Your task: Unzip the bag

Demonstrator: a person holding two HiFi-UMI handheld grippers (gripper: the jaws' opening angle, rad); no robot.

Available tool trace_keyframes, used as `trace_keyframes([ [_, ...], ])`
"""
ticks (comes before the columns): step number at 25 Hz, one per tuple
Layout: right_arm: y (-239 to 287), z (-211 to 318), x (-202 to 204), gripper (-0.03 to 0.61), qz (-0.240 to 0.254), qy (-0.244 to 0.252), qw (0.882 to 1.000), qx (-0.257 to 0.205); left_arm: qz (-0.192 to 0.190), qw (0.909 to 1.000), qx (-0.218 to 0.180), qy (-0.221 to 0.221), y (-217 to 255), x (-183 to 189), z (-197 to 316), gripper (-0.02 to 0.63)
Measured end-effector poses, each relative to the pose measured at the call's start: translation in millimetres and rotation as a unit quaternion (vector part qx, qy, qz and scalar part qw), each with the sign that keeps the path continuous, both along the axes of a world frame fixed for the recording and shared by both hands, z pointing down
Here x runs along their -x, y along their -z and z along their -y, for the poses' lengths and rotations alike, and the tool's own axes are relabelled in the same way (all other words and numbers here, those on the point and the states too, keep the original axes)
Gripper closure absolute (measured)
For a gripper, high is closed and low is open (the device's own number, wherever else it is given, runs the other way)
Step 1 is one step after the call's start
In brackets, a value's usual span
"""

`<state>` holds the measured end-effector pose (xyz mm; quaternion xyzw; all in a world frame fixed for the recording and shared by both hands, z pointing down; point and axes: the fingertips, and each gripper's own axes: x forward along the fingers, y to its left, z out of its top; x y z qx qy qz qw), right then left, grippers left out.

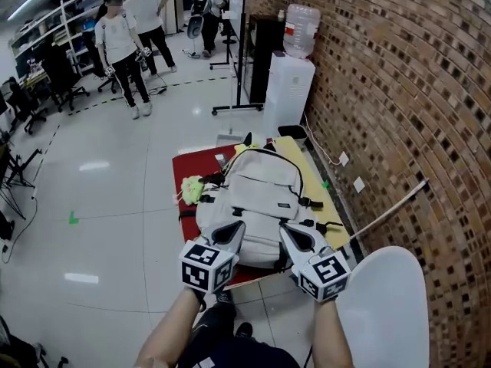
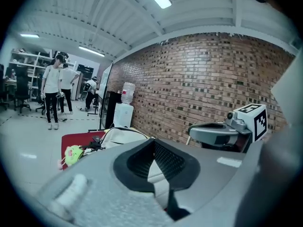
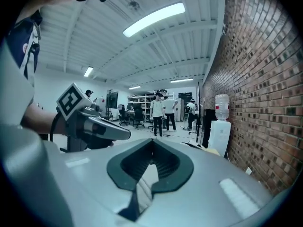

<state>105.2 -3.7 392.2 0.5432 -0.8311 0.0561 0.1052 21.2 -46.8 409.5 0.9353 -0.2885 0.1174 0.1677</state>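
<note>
Near the backpack (image 1: 261, 186), left hand-held gripper (image 1: 238, 228), right hand-held gripper (image 1: 286, 231): closed, empty.

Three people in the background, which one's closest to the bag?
The leftmost person, in a white shirt and dark trousers, standing foremost. The second person is just behind, and the third person is farther back still.

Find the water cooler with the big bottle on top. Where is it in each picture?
Head view: water cooler top middle, against the brick wall.
Left gripper view: cooler left of middle, beyond the backpack.
Right gripper view: cooler right of middle, beside the wall.
Shared landmark: the brick wall.
</note>
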Motion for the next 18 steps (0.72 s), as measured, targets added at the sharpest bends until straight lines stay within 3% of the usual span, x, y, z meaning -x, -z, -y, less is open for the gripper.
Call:
trace_keyframes([
  [5,-9,51,-3,0.572,-0.036,0.016,0.999,0.029,0.006,0.9994,0.022,0.026,-18,2,55,0.612],
  [10,-25,115,16,0.572,-0.06,0.043,0.996,0.059,0.018,0.9995,0.01,0.022,-26,13,118,0.612],
  [15,-48,169,35,0.572,-0.079,0.066,0.99,0.096,0.039,0.9984,0.029,0.03,-61,27,161,0.608],
  [16,-54,181,40,0.572,-0.078,0.073,0.989,0.102,0.042,0.9979,0.037,0.033,-70,30,169,0.571],
  [18,-69,201,50,0.505,-0.08,0.093,0.985,0.122,0.045,0.9969,0.054,0.037,-85,33,175,0.563],
])
